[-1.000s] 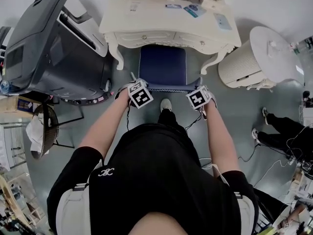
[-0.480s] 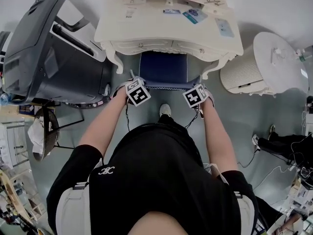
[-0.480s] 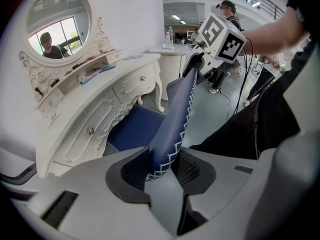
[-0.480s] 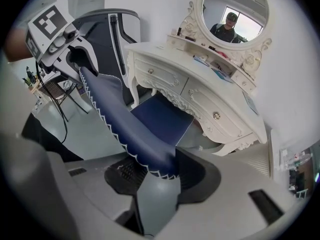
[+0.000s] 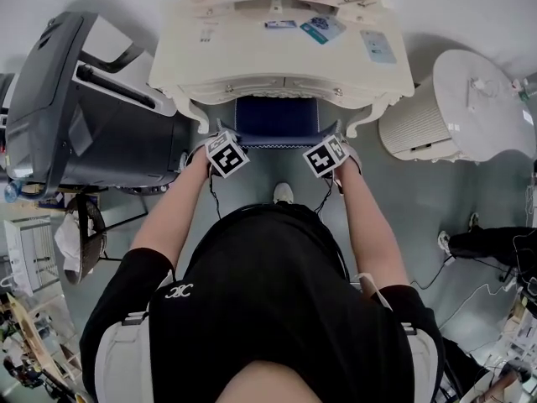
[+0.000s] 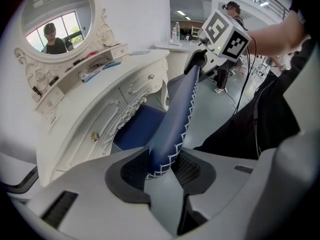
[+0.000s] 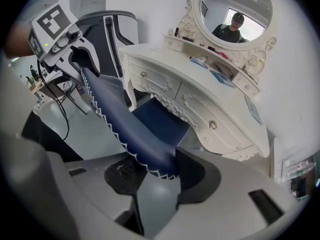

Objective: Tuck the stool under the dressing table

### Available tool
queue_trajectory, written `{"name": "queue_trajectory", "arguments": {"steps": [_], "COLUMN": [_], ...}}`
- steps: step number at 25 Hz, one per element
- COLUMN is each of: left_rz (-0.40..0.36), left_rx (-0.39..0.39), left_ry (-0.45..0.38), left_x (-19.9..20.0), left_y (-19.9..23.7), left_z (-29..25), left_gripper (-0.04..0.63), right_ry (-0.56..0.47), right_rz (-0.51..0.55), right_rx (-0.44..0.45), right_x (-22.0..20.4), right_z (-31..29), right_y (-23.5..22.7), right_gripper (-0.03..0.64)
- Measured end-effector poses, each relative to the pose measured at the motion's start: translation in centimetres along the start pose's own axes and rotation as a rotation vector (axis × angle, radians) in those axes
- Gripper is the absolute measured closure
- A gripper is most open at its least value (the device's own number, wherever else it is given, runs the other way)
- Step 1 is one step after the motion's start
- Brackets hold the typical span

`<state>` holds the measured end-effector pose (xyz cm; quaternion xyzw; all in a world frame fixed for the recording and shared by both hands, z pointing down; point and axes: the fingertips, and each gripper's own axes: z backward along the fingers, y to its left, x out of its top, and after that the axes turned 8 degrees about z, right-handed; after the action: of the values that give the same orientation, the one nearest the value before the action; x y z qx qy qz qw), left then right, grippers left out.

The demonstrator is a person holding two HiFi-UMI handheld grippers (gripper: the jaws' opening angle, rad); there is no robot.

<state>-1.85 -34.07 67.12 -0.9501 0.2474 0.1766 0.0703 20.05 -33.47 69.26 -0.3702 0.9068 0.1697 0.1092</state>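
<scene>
Sliding in: over the last second the stool (image 5: 277,120) has been pushed farther under the worktop (image 5: 252,57), and only a near strip of blue seat is left showing. Its near edge is clamped at the left corner by the left gripper (image 6: 162,170) and at the right corner by the right gripper (image 7: 150,173), jaws part-closed on the padding. Tuck judged nearly done.

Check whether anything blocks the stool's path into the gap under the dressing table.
Nothing visible does. The stool sits partly under the dressing table already, and the gap ahead shows only its blue seat. The left gripper and right gripper clamp its near edge.
</scene>
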Motion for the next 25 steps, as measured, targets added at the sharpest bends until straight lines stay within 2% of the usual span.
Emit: {"name": "queue_trajectory", "arguments": {"steps": [10,20,25], "left_rz": [0.031,0.053,0.047], "left_rx": [0.026,0.019,0.001], "left_ry": [0.000,-0.028,-0.029], "left_x": [3.3,5.4,5.3], "left_y": [3.7,4.9,4.7], "left_z": [-1.4,-2.1,-2.2], "left_gripper": [0.465,0.463,0.463], "right_ry": [-0.032,-0.034,-0.022], "right_rz": [0.021,0.041,0.051], "right_rx": [0.002,0.011,0.022], "right_x": [2.6,3.4,3.3], "right_z": [-1.7,-2.4,-2.6], "right_y": [-4.6,-7.3,-7.1], "right_gripper": [0.453,0.453,0.453]}}
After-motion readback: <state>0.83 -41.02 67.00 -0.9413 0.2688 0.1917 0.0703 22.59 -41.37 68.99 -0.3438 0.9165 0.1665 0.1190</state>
